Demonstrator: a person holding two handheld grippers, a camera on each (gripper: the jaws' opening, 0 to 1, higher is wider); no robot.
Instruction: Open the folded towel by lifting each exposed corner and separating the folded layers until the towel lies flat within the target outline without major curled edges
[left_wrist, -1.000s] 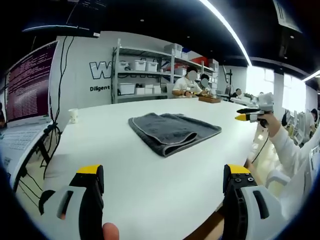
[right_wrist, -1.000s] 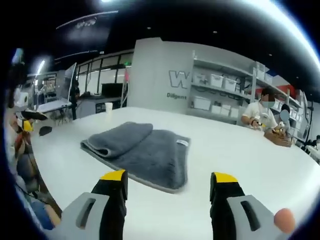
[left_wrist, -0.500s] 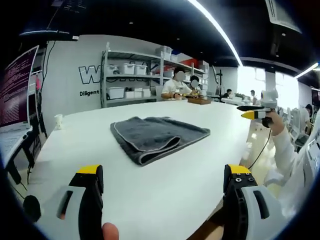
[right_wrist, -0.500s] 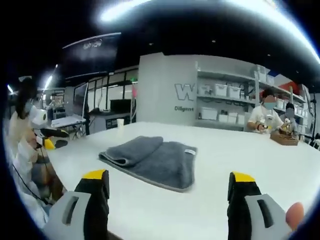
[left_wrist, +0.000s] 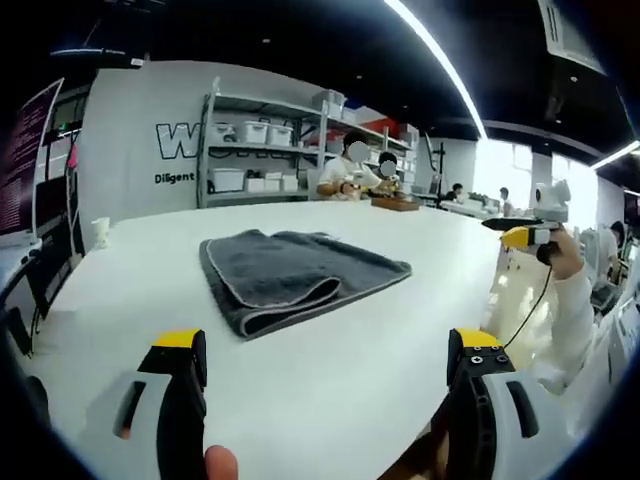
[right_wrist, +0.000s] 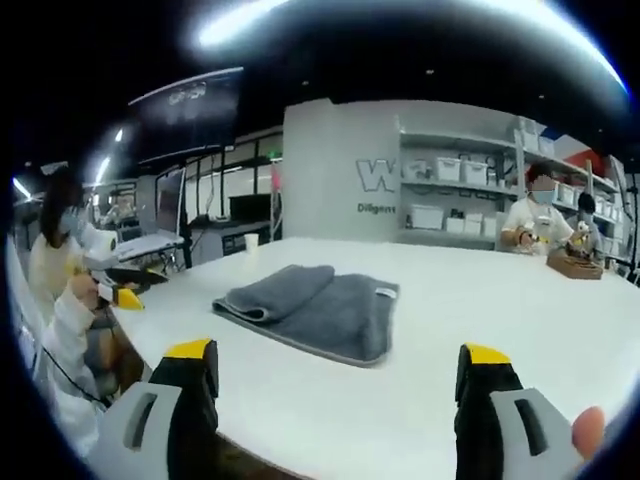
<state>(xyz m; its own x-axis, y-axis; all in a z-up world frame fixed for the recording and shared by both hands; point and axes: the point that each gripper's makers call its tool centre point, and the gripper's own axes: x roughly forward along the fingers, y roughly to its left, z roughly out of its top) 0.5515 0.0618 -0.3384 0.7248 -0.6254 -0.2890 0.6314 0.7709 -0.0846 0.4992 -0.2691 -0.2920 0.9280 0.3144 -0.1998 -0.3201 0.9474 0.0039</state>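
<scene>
A dark grey towel with a pale edge trim lies folded on the white table; the right gripper view shows the towel from the other side, a small white label on its far corner. My left gripper is open at the near table edge, well short of the towel, nothing between its yellow-tipped fingers. My right gripper is open too, wide, a good distance from the towel. In the left gripper view the right gripper shows far right in a hand. The left gripper appears at the left in the right gripper view.
A small white cup stands at the table's far left. Shelving with white bins lines the back wall. People sit at the far end of the table beside a wooden box. A white sleeve hangs by the table edge.
Both views have shifted with the hands; the towel sits slightly nearer and lower in the left gripper view. The towel itself has not moved. Both grippers stay open.
</scene>
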